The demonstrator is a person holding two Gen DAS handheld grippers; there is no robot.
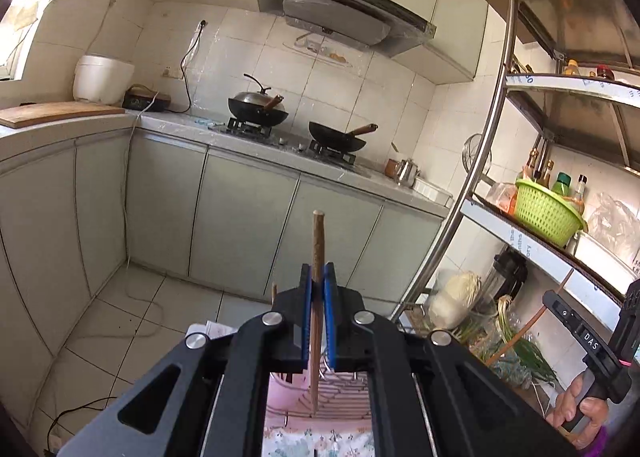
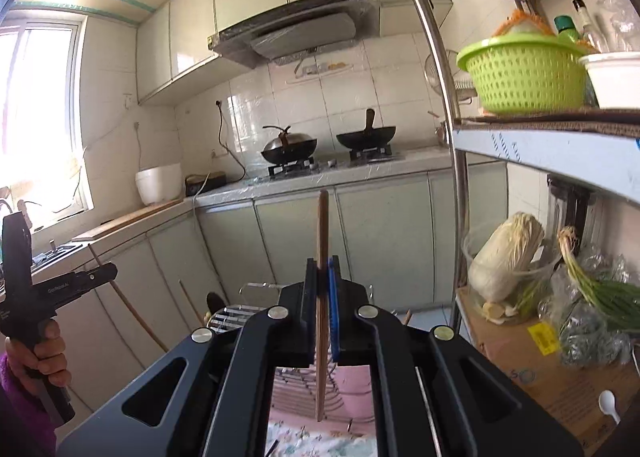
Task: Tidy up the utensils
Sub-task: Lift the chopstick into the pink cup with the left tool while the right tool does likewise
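The jaws of the left gripper are pressed onto a brown wooden chopstick, which stands nearly upright between the blue pads; its blunt end rises well above them and its lower part hangs down below them. The jaws of the right gripper pinch a second, paler chopstick the same way, upright, with about as much stick above the pads as below.

Directly under each pair of jaws, seen through the gap in the gripper body, lies a wire rack over something pink, and nearer than that a flowered cloth. In the right wrist view more utensils lean out of the rack to the left of the jaws, among them a dark spoon and a long wooden handle. Beyond the jaws stand the kitchen cupboards and the hob with two woks; to the right of the jaws is a steel shelf unit with a green basket, a cabbage and spring onions.

The step in hand looks like setting each stick down into its place in the rack. To do it well, I would keep both sticks vertical, lower each tip straight between the wires and not onto one, and only loosen the grip once the tip is seated, since a thin stick held by its middle can swing or slip. The two should go down side by side so the pair ends up together, clear of the leaning handles
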